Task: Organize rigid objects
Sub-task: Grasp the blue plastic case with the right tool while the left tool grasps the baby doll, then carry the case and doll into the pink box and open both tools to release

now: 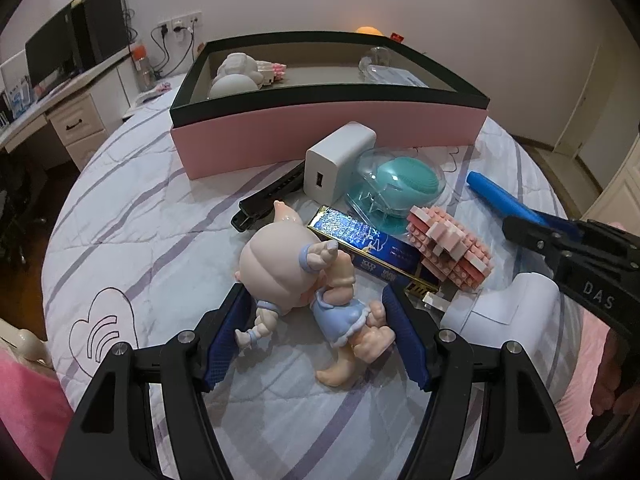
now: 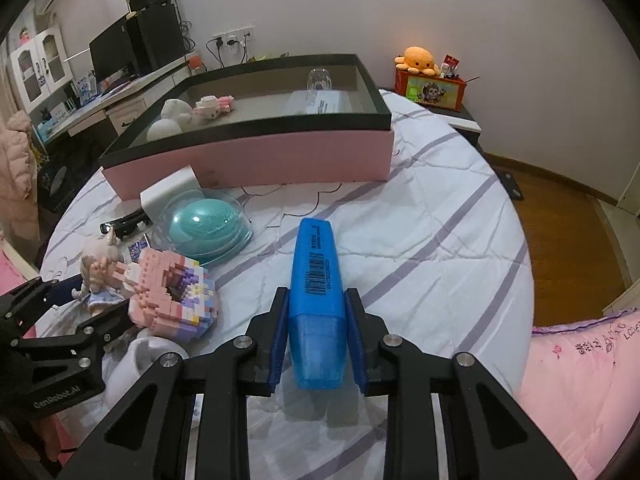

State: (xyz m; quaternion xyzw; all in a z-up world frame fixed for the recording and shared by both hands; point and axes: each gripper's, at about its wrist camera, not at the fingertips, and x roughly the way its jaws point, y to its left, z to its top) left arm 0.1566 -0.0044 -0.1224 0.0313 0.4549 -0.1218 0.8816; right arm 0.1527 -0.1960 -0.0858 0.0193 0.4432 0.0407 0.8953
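Note:
A doll figurine [image 1: 304, 280] in a light blue dress lies on the striped bedspread, also showing in the right wrist view [image 2: 98, 276]. My left gripper [image 1: 316, 312] is open, its jaws on either side of the doll's body. My right gripper [image 2: 318, 312] is shut on a blue highlighter [image 2: 318, 288] and holds it above the bed; the highlighter shows in the left wrist view [image 1: 504, 200]. A pink box with a black rim [image 1: 328, 136] stands at the back, with white figures and a clear item inside.
On the bed lie a white charger block [image 1: 336, 164], a teal brush in a clear case [image 1: 396, 188], a blue foil box [image 1: 368, 248], a pink brick model [image 1: 452, 252], a black clip [image 1: 268, 200] and a white device [image 1: 496, 308]. A desk stands left.

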